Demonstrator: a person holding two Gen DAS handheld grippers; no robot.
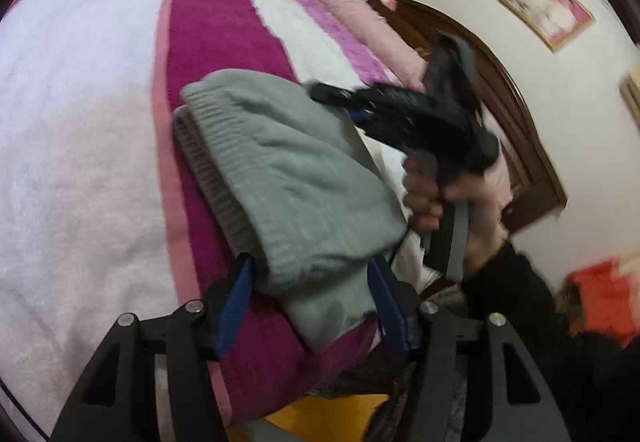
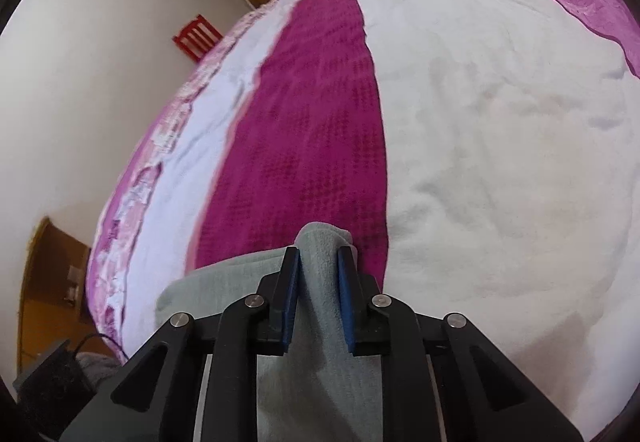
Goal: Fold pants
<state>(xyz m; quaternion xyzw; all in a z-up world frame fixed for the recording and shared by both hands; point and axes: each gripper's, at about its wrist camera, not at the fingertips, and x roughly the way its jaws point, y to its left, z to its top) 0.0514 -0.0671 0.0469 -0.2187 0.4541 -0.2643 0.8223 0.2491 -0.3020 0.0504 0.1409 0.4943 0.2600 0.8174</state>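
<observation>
The grey pants (image 1: 288, 178) are folded into a thick bundle above the bed, ribbed waistband at the far left end. My left gripper (image 1: 312, 282) has its jaws wide around the near end of the bundle, its blue pads (image 1: 236, 306) pressing the fabric. My right gripper (image 1: 344, 102) reaches in from the right onto the far edge. In the right wrist view the right gripper (image 2: 319, 258) is shut on a fold of the grey pants (image 2: 320, 322), which bulges up between the pads.
The bed (image 2: 500, 122) has a white and magenta striped cover (image 2: 304, 130). Pink pillows (image 1: 360, 14) and a dark wooden headboard (image 1: 516, 114) lie beyond. A framed picture (image 1: 546, 10) hangs on the wall. Something orange-red (image 1: 600, 294) sits at the right.
</observation>
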